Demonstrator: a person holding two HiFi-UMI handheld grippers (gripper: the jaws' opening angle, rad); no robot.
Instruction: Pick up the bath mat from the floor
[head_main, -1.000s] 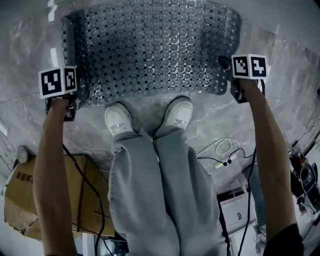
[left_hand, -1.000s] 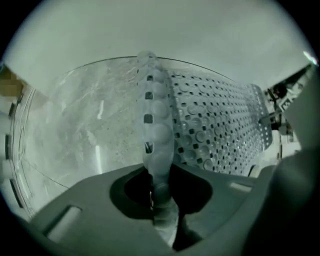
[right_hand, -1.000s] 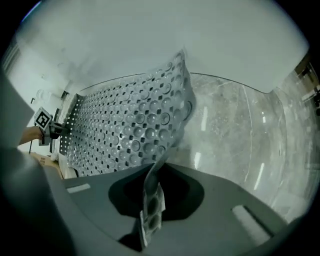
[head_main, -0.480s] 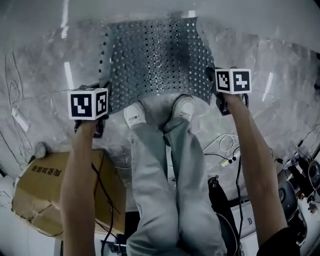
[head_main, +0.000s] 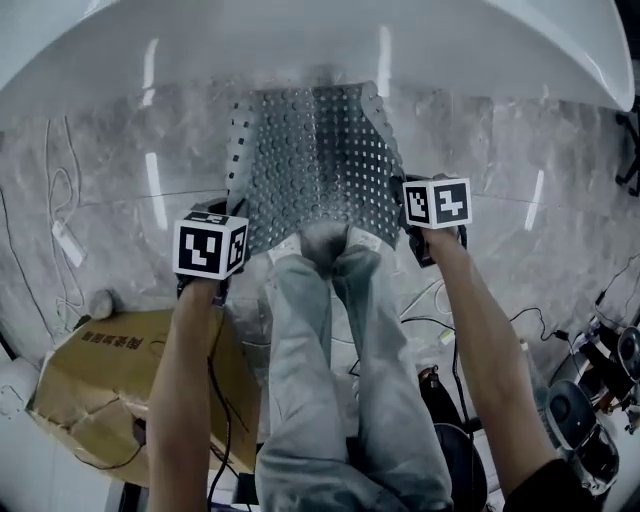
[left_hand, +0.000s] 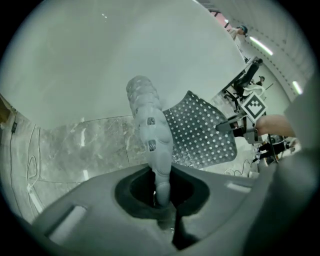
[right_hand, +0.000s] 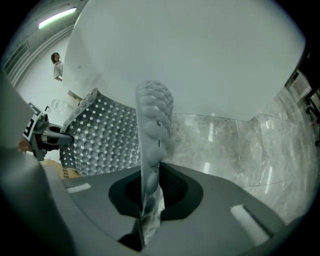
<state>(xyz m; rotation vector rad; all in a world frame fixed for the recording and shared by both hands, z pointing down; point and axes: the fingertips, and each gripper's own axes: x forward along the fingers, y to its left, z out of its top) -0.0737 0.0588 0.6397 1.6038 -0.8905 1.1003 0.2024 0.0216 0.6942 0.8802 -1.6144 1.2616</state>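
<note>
head view. the grey perforated rubbery bath mat (head_main: 315, 160) hangs as a narrow, sagging sheet just on the near side of the white glossy curved tub (head_main: 300, 40). a second ago it lay spread wide and flat on the grey veined marble floor (head_main: 520, 150). both hands have since come up and drawn closer together. the left gripper (head_main: 218, 228) and right gripper (head_main: 425, 215) each hold a near corner, well away from the tub. the mat's far end reaches toward the tub's base; cannot tell whether it has cleared the floor. judgement: the lift is well along, and only the trailing far end may remain. a crumpled brown cardboard box (head_main: 100, 390) sits farther from the tub, on the left-gripper side. the person's grey trousers (head_main: 320, 380) stand between the two arms.

left gripper view. the jaws have just been closing and now stand narrow, clamped on the mat's edge, which rises between them as a thick folded ridge. it is soft and pale with rounded nubs and small square holes. the rest of the mat fans away from the tub toward the other gripper, as a flexible grid of holes.

right gripper view. the jaws are pinched tight on the opposite edge, seen end-on as a thin strip of bubble-like bumps. the mat drapes slack toward the left gripper. the tub's smooth wall fills the background, with polished reflective marble beneath it.
</note>
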